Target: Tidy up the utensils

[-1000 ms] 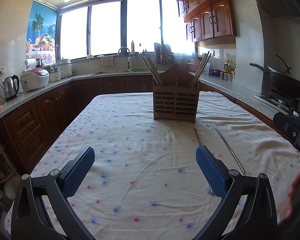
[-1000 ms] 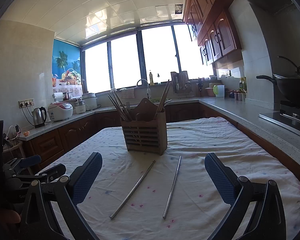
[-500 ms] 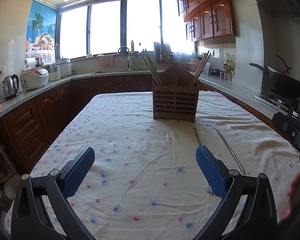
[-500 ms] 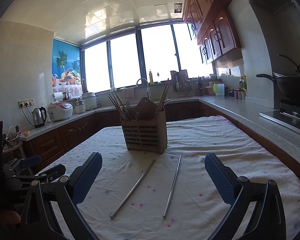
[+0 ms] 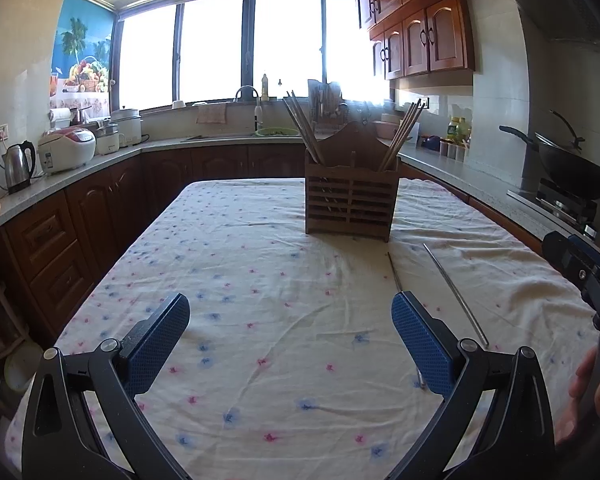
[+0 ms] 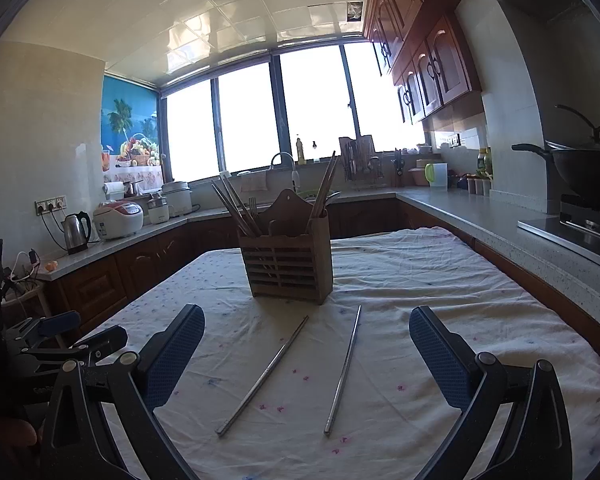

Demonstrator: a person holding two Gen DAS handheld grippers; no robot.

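Left wrist view: your left gripper (image 5: 290,334) hangs over the flowered tablecloth (image 5: 260,280), its blue pads spread wide with nothing between them.
Right wrist view: your right gripper (image 6: 306,344) sits low above the same cloth, spread just as wide and holding nothing.
Loose chopsticks: two metal chopsticks lie flat on the cloth in front of your right gripper, apart from each other. The left one (image 6: 264,376) slants up to the right; the right one (image 6: 344,370) runs nearly straight away from you.
Same pair from the left: the nearer chopstick (image 5: 395,276) disappears behind your left gripper's right finger; the other (image 5: 456,294) lies clear to its right.
Holder: the slatted wooden utensil holder (image 6: 288,268) stands upright on the cloth just beyond the chopsticks' far tips, not touching them.
Holder contents: wooden chopsticks lean out of its left (image 5: 304,132) and right (image 5: 402,136) compartments.
Your hands: fingers (image 5: 584,392) show at the left view's right edge, beside the right gripper's black body (image 5: 580,268).
Surroundings: a kettle (image 6: 76,232) and rice cooker (image 6: 118,220) stand on the left counter, a wok (image 6: 584,164) on the stove at right.
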